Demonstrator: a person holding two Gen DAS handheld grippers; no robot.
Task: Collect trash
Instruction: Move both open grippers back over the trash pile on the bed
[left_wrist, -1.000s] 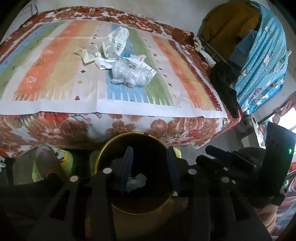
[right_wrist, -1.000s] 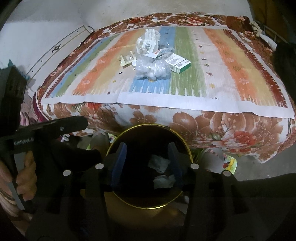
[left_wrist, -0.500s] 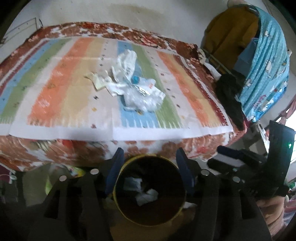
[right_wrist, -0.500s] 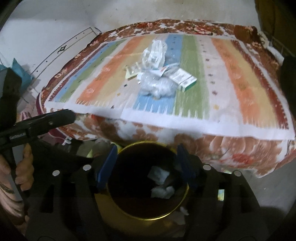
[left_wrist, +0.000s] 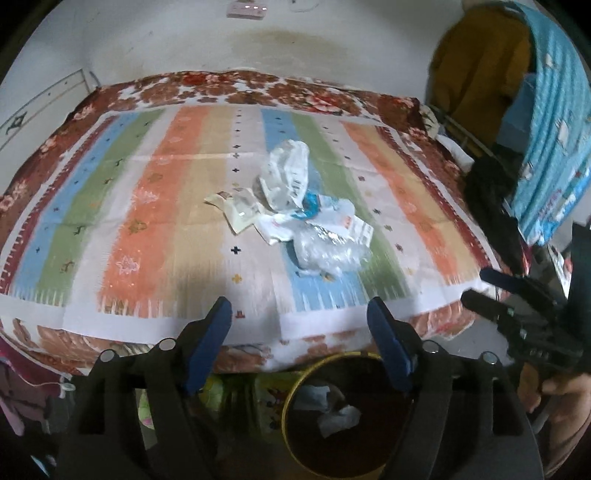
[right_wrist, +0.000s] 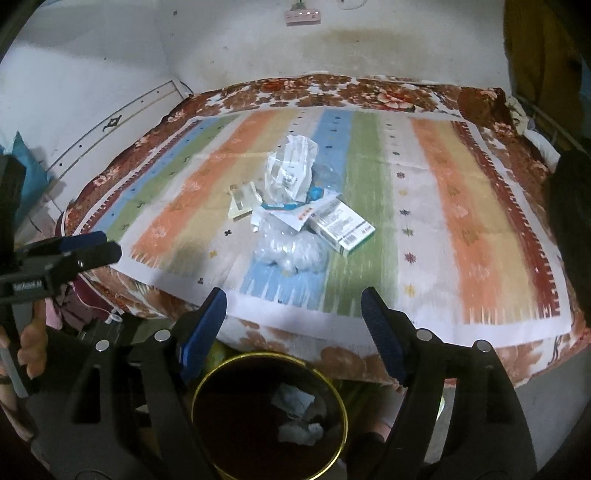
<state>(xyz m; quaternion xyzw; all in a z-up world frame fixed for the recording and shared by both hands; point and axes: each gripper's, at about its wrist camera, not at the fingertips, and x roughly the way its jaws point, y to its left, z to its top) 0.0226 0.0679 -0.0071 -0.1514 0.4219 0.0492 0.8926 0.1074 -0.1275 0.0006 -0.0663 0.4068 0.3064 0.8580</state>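
Down by my feet the gold-rimmed bin (right_wrist: 207, 373) already holds 2 or 3 crumpled white scraps (right_wrist: 300, 431), and both tools have lifted off it in the last second, so the view now tips up toward the bed; I judge a drop is done and the next pick beginning. The left gripper (left_wrist: 300, 308) and right gripper (right_wrist: 293, 301) hang with jaws spread wide, gripping and touching nothing; beyond them, mid-way across the striped cloth (right_wrist: 461, 240), waits the trash pile: a clear crinkled bag (right_wrist: 291, 249), a green-and-white carton (right_wrist: 341, 227), torn wrappers (left_wrist: 286, 175).
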